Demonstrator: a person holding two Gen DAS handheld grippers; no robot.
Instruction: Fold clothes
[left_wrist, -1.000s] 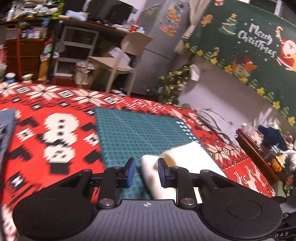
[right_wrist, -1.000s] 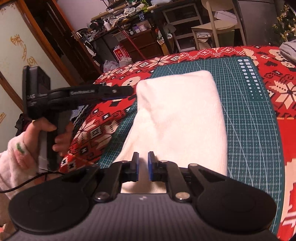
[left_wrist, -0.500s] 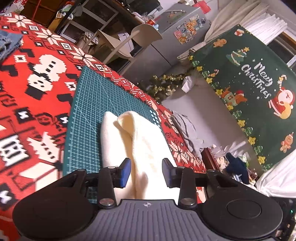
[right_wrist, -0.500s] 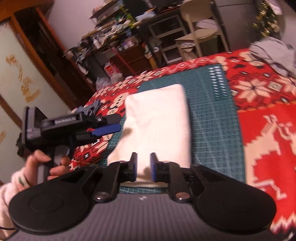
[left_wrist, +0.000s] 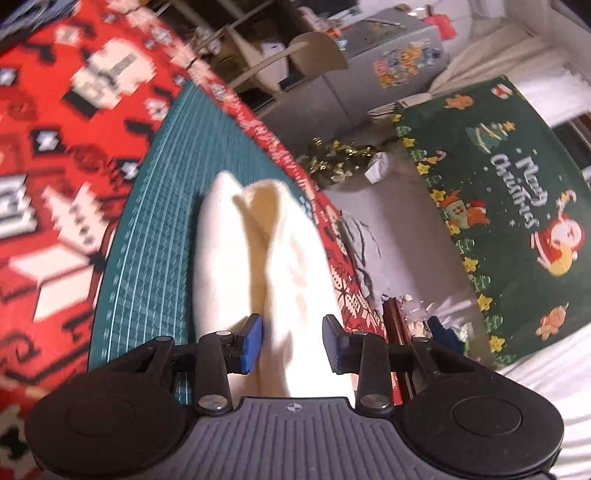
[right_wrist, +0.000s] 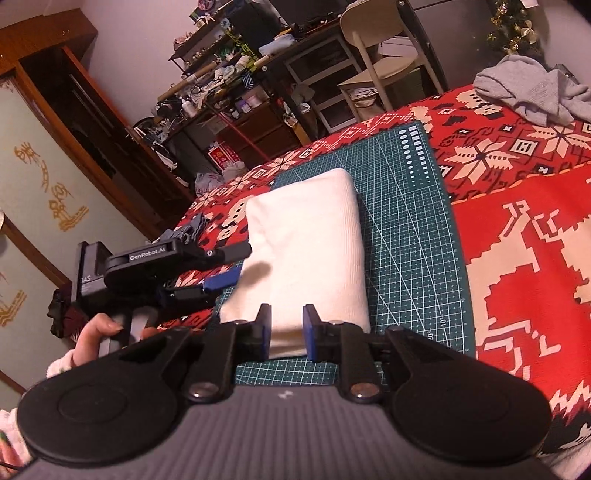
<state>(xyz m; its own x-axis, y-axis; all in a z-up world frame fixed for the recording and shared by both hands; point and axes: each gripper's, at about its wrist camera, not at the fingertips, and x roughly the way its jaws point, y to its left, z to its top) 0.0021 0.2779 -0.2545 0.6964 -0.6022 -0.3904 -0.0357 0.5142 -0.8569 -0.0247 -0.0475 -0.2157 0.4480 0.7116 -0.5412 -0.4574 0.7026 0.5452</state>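
left gripper (right_wrist: 236, 266): black, blue pads, "GenRobot.AI" lettering
right gripper (right_wrist: 286, 328): black, silver screws
sleeve (right_wrist: 61, 367): fluffy white

The folded garment (right_wrist: 314, 254) is soft cream knit cloth with a fine ribbed texture. Under it the green cutting mat (right_wrist: 413, 236) looks smooth and matt. The red patterned cover (right_wrist: 517, 229) is woven cloth. The right gripper (right_wrist: 287, 332) is matt black plastic with blue pads.

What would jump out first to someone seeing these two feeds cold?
The folded white garment lying on the green cutting mat, in the middle of a loud red patterned cloth. The left claw comes in at the garment's left edge, the right claw frames its near end; both stand open. Beyond the table, a green Merry Christmas banner fills the right of the left view.
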